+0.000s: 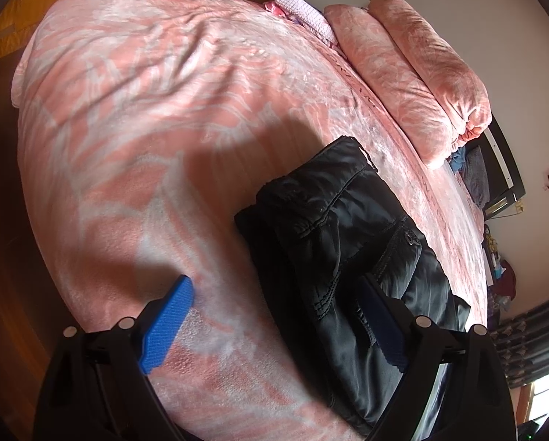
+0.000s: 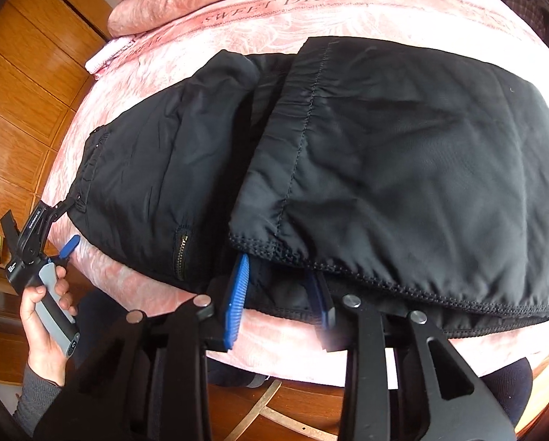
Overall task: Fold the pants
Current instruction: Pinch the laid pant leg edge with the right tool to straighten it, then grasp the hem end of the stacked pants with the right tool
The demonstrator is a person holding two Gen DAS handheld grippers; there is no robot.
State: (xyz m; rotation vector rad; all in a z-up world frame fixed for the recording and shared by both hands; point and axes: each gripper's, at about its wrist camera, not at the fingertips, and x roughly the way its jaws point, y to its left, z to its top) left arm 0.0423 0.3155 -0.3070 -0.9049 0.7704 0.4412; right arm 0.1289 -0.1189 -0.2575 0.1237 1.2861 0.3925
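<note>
Jaws of the right gripper (image 2: 278, 294) are standing a little apart at the near hem of the black pants (image 2: 384, 154), pads tucked under the top layer, not pressing it. Wide open, the left gripper (image 1: 274, 327) is hovering over the pants' other end, gripping nothing. Folded pants are lying on the pink blanket (image 1: 135, 110), near its edge.

Bedspread (image 1: 135, 117) left of the pants (image 1: 348, 228) lies bare and passable; rolled blanket (image 1: 414, 73) blocks the far edge beyond them.
</note>
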